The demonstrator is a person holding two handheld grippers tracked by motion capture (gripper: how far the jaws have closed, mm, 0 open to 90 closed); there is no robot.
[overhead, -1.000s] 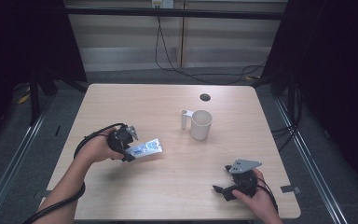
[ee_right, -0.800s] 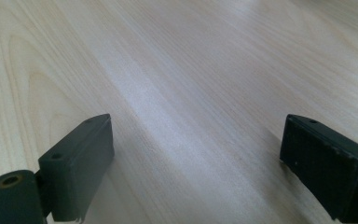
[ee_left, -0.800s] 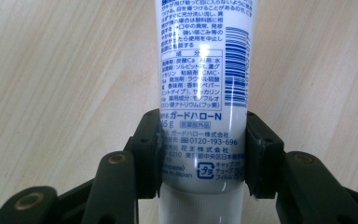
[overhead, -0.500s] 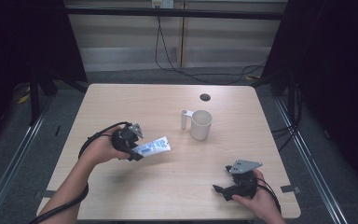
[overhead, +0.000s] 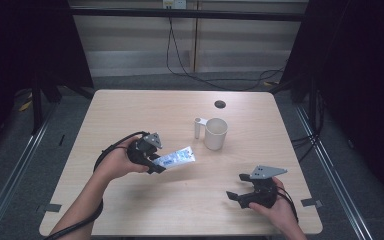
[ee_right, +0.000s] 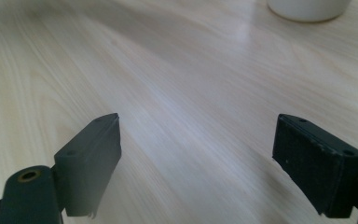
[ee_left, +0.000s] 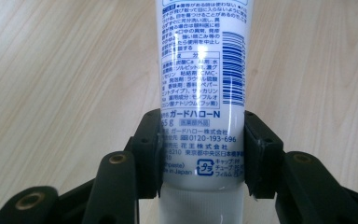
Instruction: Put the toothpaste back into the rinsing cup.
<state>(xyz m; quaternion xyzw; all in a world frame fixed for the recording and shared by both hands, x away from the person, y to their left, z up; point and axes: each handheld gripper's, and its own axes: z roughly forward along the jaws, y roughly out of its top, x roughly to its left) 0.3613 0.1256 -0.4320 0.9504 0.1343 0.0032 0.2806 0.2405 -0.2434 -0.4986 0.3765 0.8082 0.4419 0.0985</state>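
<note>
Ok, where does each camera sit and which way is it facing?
High view: above the near side, looking forward and down on the light wooden table; both forearms enter from below.
Left gripper view: rides the left hand-held gripper, looking along jaws clamping the white and blue toothpaste tube.
Right gripper view: rides the right hand-held gripper, facing the white ceramic mug.
Shared: tube, mug, table.
</note>
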